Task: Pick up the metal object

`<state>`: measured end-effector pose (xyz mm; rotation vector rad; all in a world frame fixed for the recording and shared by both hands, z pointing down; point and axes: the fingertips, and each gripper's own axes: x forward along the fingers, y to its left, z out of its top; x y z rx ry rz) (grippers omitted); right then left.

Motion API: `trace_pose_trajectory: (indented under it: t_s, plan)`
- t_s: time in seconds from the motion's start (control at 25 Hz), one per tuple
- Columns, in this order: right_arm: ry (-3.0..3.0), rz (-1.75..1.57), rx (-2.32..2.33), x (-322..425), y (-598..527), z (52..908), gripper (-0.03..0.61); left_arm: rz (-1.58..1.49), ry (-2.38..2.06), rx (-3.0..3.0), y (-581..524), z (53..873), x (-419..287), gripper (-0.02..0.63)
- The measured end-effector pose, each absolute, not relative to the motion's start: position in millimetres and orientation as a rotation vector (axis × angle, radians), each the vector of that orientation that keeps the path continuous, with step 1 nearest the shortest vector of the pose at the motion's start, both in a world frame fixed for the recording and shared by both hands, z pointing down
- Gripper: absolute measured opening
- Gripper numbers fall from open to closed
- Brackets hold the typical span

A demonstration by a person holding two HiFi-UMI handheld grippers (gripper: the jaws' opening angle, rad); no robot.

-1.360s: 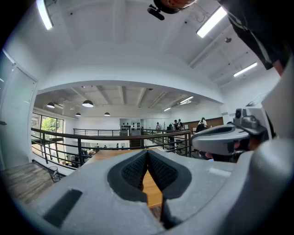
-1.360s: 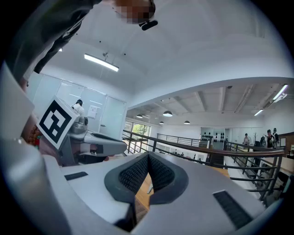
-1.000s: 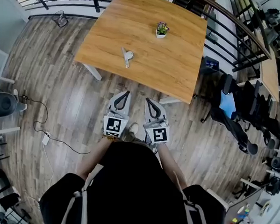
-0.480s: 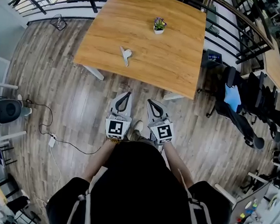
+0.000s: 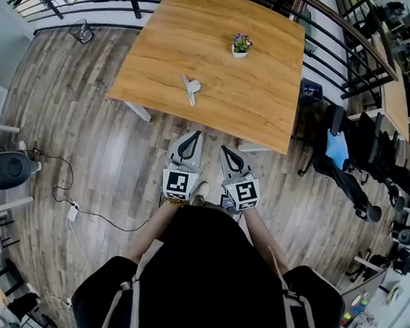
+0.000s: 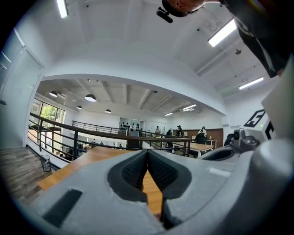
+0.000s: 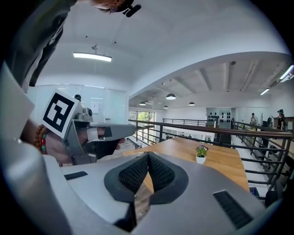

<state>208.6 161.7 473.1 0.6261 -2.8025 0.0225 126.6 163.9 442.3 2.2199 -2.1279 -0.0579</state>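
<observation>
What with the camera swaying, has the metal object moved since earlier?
No. The metal object keeps its place on the table, same offset from the potted plant.

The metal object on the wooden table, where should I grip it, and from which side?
The metal object lies flat on the table near its front edge, so come from above there and probably pinch across the long thin bar; the side lobe looks wider.

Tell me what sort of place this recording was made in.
Probably an open-plan office on an upper level or mezzanine: a wooden table with a small potted plant, black office chairs beside it, and a black railing along the floor's edge.
</observation>
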Motion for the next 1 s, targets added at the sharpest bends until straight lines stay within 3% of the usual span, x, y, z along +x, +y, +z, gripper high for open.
trace_pose_trajectory:
  t_s: [0.52, 1.0]
  plan:
    - [-2.841, -0.028, 0.678, 72.0, 139.2, 445.1, 0.000, -0.012, -2.145, 2.215, 150.7, 452.3, -7.6, 0.009]
    - [-2.851, -0.097, 0.701, 63.2, 89.8, 443.8, 0.000, 0.117, -2.137, 2.186, 108.5, 473.2, -12.3, 0.009]
